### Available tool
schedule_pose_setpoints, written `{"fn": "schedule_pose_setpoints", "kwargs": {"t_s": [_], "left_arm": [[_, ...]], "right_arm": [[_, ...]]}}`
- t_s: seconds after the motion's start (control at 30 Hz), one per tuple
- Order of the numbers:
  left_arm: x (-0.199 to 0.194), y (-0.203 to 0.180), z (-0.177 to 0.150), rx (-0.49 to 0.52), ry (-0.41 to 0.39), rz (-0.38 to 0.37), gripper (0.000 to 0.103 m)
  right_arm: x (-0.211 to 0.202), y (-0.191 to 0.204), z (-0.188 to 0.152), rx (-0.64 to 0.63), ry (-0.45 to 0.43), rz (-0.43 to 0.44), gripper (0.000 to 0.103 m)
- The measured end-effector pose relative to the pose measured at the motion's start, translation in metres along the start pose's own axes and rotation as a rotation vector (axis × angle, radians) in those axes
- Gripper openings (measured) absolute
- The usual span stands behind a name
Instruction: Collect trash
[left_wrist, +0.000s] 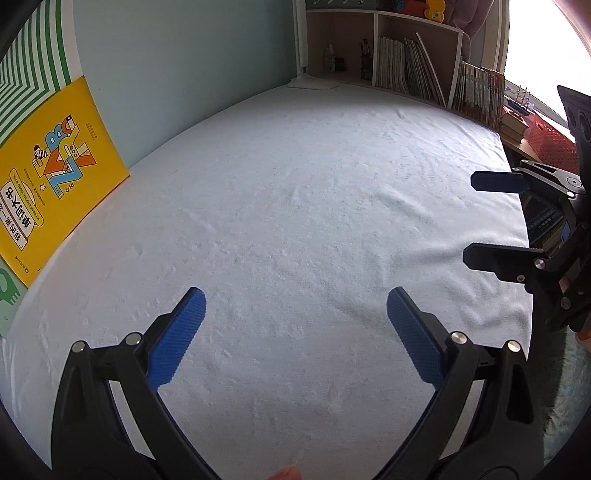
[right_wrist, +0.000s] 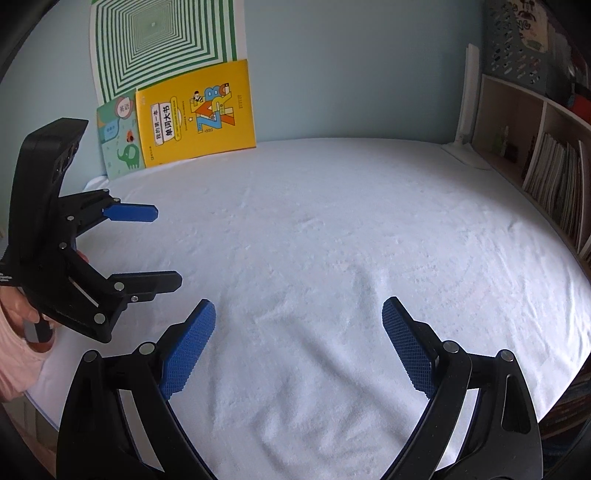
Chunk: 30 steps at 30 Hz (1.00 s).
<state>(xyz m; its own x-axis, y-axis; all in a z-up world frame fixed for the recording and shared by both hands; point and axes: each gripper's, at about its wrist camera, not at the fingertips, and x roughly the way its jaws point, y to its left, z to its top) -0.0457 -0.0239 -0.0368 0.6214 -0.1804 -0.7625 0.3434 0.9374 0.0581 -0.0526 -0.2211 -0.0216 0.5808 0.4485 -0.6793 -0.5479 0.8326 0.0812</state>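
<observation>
Left wrist view showed the left gripper (left_wrist: 295, 295) spread wide over a white cloth (left_wrist: 295, 206), holding nothing; the right gripper (left_wrist: 476, 218) hovered at the cloth's right edge, also spread and empty. No trash was visible in either view, so where it lay could not be told, and how it would handle was only a guess: probably light, soft scraps best pinched at a raised fold. The cloth looked soft and wrinkled, likely to bunch if the pads dragged on it. A yellow book (right_wrist: 195, 114) leaned on the wall at one side and shelves (right_wrist: 546, 158) closed off another. Between these, the cloth gave both grippers open room to sweep.
</observation>
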Motion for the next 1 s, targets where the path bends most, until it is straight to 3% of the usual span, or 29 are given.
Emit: {"fn": "schedule_pose_setpoints", "kwargs": {"t_s": [1.0], "left_arm": [[0.0010,-0.0065,0.0004,0.021,0.000,-0.001,0.096]], "right_arm": [[-0.0009,-0.0064,-0.0049,0.020,0.004,-0.009,0.091]]}}
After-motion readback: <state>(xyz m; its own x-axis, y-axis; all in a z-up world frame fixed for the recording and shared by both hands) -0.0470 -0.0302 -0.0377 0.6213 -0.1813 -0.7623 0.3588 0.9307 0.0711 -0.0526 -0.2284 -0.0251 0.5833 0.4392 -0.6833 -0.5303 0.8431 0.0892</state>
